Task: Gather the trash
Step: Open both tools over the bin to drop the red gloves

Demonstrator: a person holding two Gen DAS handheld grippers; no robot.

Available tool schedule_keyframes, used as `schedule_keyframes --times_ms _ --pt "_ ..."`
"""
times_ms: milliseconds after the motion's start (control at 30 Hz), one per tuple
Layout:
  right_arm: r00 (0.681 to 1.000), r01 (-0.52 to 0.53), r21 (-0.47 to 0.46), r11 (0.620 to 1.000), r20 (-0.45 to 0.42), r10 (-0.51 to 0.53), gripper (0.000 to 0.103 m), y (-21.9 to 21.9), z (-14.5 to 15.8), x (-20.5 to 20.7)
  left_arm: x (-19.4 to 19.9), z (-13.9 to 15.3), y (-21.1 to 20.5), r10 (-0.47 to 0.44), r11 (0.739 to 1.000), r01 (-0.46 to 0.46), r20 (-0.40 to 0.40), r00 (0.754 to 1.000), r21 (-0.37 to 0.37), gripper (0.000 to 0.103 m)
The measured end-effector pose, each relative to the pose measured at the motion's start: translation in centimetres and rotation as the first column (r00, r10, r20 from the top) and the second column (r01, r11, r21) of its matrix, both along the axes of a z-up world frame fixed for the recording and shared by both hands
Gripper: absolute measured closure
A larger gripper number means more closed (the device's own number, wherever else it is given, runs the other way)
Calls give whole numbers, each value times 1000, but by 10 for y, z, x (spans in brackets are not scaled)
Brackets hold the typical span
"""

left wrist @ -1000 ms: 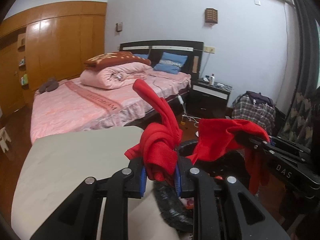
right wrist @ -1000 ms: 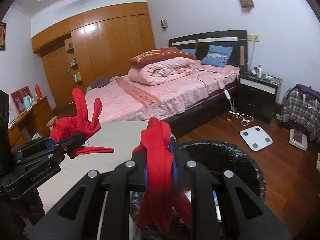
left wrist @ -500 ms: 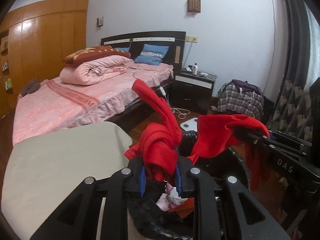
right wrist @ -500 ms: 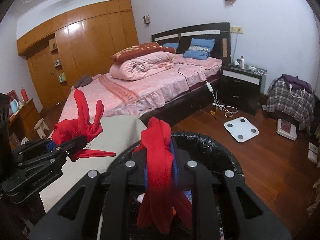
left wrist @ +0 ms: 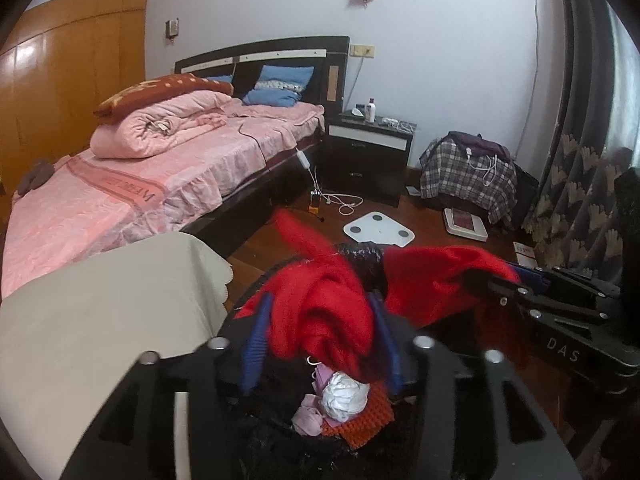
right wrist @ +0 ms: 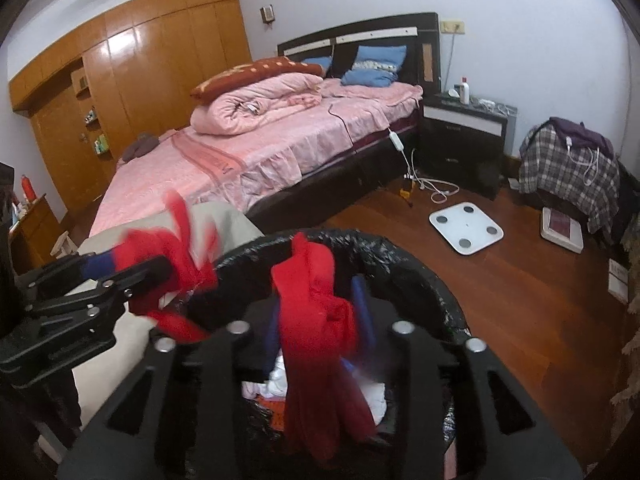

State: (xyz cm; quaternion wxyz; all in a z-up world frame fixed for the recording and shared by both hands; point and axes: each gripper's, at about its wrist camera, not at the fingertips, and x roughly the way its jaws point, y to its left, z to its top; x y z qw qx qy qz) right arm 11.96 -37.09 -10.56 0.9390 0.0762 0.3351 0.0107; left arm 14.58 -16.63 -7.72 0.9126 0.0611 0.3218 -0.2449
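At the far left a beige-covered tabletop (left wrist: 100, 320) stood beside the pink bed (left wrist: 152, 184), and just past its edge sat the bin lined with a black bag (right wrist: 420, 280).

The left hand-held gripper (left wrist: 320, 332) hung over the left side of the bin's mouth. Its jaws had just been opening and stood apart, blue pads (left wrist: 256, 332) clear on the left of a bunched red cloth (left wrist: 324, 312) that sat between them, blurred. On the right the cloth seemed to brush the other pad, though the blur made that contact uncertain. One end of the cloth stuck up and away toward the bed.

Below it, inside the bin, lay crumpled white paper (left wrist: 344, 394), a pinkish scrap (left wrist: 308, 416) and an orange ridged piece (left wrist: 368, 416).

Farther right, the right hand-held gripper (right wrist: 320, 328) was over the bin as well. Its jaws had also just been opening, a second red cloth (right wrist: 316, 320) draped between the parted pads and trailing down into the bin; whether either pad still pressed it could not be told through the blur. From the left wrist view this cloth (left wrist: 436, 280) was piled over the gripper's tips.

On the wooden floor beyond lay a white scale (right wrist: 466, 228), with a black nightstand (right wrist: 460, 140) behind it and a plaid-covered heap (right wrist: 568, 168) at the far right.
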Motion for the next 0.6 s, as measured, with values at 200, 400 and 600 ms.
schedule_keyframes --times_ms 200,400,600 --pt "999 35 1 999 -17 -35 32 -9 -11 -1 4 -2 2 20 1000 -20 -7 1000 2 35" --pt "999 37 -18 999 14 -37 13 -5 -4 -10 2 4 15 61 998 -61 5 998 1 17" --pt "1000 18 -20 1000 26 -17 8 4 8 -21 -8 15 36 103 995 -103 13 995 -15 9"
